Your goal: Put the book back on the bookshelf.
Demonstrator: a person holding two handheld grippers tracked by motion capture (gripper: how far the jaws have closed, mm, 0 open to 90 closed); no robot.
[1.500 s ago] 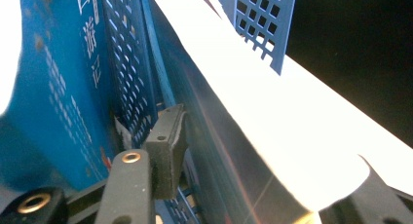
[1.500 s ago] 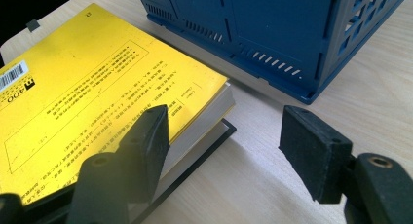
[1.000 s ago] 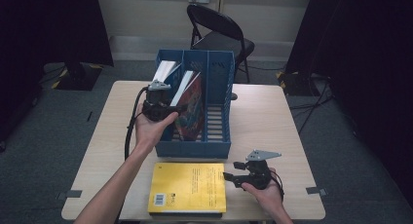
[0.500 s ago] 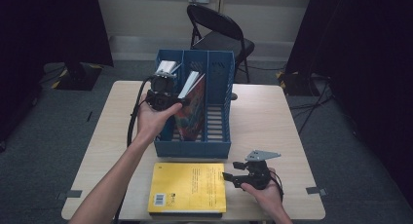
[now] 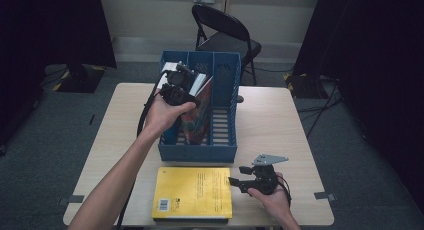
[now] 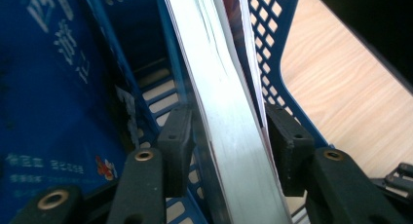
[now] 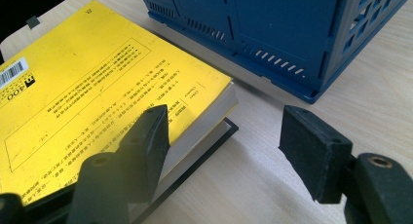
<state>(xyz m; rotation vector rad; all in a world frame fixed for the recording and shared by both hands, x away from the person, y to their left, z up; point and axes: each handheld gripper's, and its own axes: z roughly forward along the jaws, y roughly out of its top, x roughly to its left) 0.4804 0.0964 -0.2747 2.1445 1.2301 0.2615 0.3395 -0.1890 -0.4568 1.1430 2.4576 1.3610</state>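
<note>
Two claws: our left claw (image 6: 229, 151) pinches the book (image 6: 229, 136) in the blue rack (image 5: 225, 80), twelve o'clock; seat it squarely, then release. Right claw (image 7: 224, 151) spread beside the yellow book (image 7: 97, 78).

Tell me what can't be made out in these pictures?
- Book in the rack: its cover is unreadable in the left gripper view, which shows it edge-on; in the high view the hand and left gripper cover part of it.
- Yellow book: print too small to read.
- Dark book beneath it: covered except an edge in the right gripper view.
- Right gripper: open beside the yellow book.
</note>
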